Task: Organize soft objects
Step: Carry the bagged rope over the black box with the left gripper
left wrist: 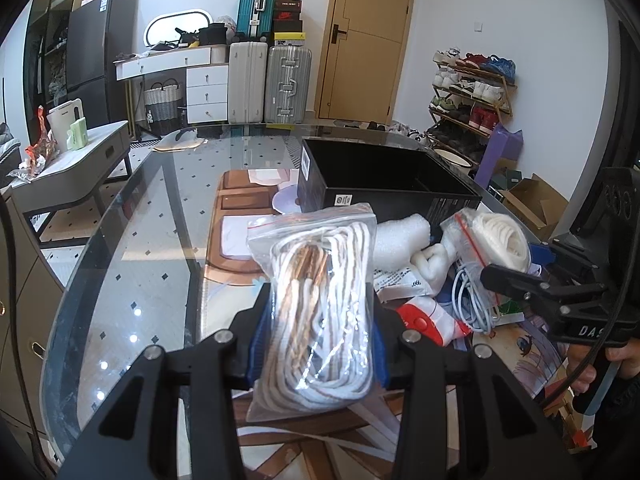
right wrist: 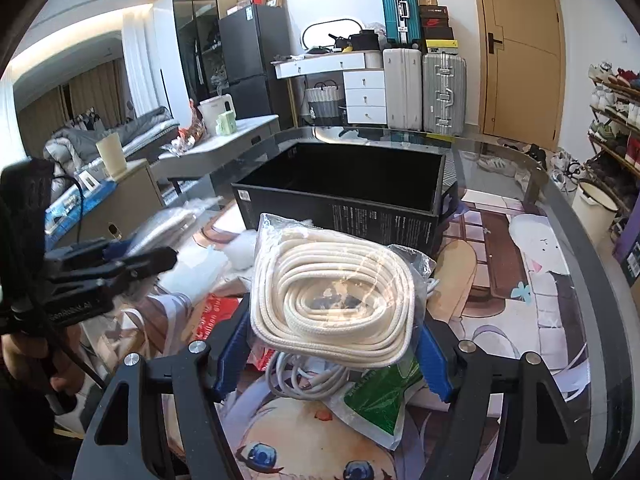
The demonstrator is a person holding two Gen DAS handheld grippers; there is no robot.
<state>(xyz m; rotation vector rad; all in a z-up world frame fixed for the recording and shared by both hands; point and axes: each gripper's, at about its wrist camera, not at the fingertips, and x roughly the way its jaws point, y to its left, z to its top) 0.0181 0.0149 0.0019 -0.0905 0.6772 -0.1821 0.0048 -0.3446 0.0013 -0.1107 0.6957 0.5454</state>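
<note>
My left gripper [left wrist: 320,336] is shut on a clear zip bag of white and copper cord [left wrist: 320,300], which stands upright above the glass table. My right gripper [right wrist: 332,340] is shut on a zip bag with a coil of cream rope [right wrist: 332,300]; its blue pads press on both sides of the bag. An open black box [left wrist: 384,196] stands just beyond both bags, and it looks empty in the right wrist view [right wrist: 344,216]. Each gripper shows in the other's view, the right one [left wrist: 516,276] and the left one [right wrist: 132,260].
A pile lies in front of the box: white foam [left wrist: 400,240], a coiled white cable [left wrist: 472,300], a red and white packet [left wrist: 428,320] and a green packet [right wrist: 380,396]. A printed cartoon mat [right wrist: 520,280] covers the glass table [left wrist: 120,240]. Furniture and suitcases stand behind.
</note>
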